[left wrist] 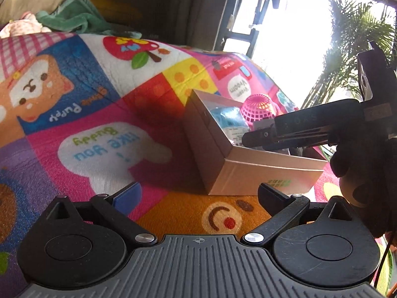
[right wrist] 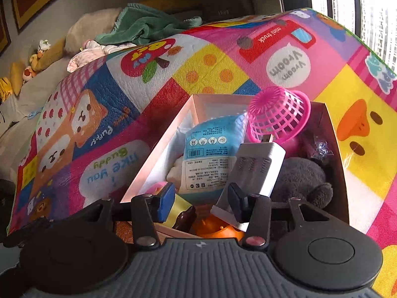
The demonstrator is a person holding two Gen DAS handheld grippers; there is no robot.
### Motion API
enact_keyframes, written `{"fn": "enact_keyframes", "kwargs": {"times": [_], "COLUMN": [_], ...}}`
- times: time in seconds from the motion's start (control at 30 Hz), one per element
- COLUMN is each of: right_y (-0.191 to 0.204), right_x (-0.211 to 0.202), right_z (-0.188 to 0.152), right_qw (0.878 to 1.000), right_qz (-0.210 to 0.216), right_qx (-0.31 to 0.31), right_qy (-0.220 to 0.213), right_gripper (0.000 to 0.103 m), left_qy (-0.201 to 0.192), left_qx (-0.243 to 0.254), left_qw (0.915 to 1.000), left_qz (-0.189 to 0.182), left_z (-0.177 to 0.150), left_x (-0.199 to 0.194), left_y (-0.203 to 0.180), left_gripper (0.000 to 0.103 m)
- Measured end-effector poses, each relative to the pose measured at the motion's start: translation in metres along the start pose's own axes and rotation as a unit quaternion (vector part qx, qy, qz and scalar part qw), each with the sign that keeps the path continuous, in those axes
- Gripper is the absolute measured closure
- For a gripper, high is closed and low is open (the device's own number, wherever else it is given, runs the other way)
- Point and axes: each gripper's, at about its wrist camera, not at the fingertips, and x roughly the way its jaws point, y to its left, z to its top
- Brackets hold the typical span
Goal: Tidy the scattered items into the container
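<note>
Box as your landmark: the cardboard box (right wrist: pixel 158 154) sits on the play mat (right wrist: pixel 124 114), already crowded w/ a blue-white packet (right wrist: pixel 211 149), a pink mesh basket (right wrist: pixel 280 119) tipped on its side at the far end, and a grey plush (right wrist: pixel 302 176) on the box's right side. No scattered items show on the mat around the box in either view.

Your right tool (right wrist: pixel 201 203) hovers over the box's near edge, part-open. The white charger (right wrist: pixel 255 168) w/ the USB plug leans against the right finger and props on the pile; nothing touches the blue pad, so it's not pinched as far as I can tell. Your left tool (left wrist: pixel 198 196) is spread wide and empty, just short of the box's near corner (left wrist: pixel 223 164).

Risks, my read:
- The charger is tilted on soft stuff; pull out carelessly and the finger could drag it over the near wall.
- The basket is perched high and may roll out if bumped.
- The left tool is close to the box; a nudge could shift the lot.
</note>
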Motion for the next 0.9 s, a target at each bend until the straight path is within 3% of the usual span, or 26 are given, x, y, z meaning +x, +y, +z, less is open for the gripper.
{"fn": "enact_keyframes", "kwargs": {"times": [0.17,0.3,0.37,0.43,0.6,0.7,0.77,0.9], "right_y": [0.004,-0.008,-0.021,-0.041,-0.092,-0.107,-0.105,-0.084], "right_x": [-0.039,-0.068,-0.071,-0.071,-0.060,-0.046,-0.037,-0.035], "right_z": [-0.004,-0.011,-0.016,-0.020,-0.017,-0.017,-0.019,-0.022], "right_qw": [0.999,0.989,0.983,0.984,0.985,0.982,0.983,0.989], "right_qz": [-0.008,-0.091,-0.135,-0.144,-0.093,-0.037,-0.012,-0.013], "right_qx": [-0.030,-0.055,-0.052,-0.017,0.114,0.170,0.177,0.137], "right_qy": [-0.045,-0.101,-0.111,-0.105,-0.087,-0.069,-0.056,-0.055], "right_gripper": [0.051,0.043,0.043,0.043,0.042,0.028,0.027,0.011], "left_qy": [-0.001,0.004,0.009,0.009,-0.001,0.013,0.022,0.031], "left_qx": [0.000,0.006,0.016,0.031,0.065,0.081,0.086,0.064], "left_qw": [1.0000,1.0000,0.9998,0.9994,0.9977,0.9960,0.9955,0.9962], "left_qz": [0.000,0.004,0.008,0.011,-0.019,-0.033,-0.033,-0.050], "left_z": [0.000,0.000,0.000,0.000,0.015,0.025,0.027,0.029], "left_x": [0.000,0.001,0.003,0.004,0.016,0.034,0.044,0.046], "left_y": [0.000,-0.003,-0.007,-0.014,-0.043,-0.057,-0.061,-0.059], "left_gripper": [0.000,0.000,0.000,0.000,0.000,0.000,0.000,0.000]}}
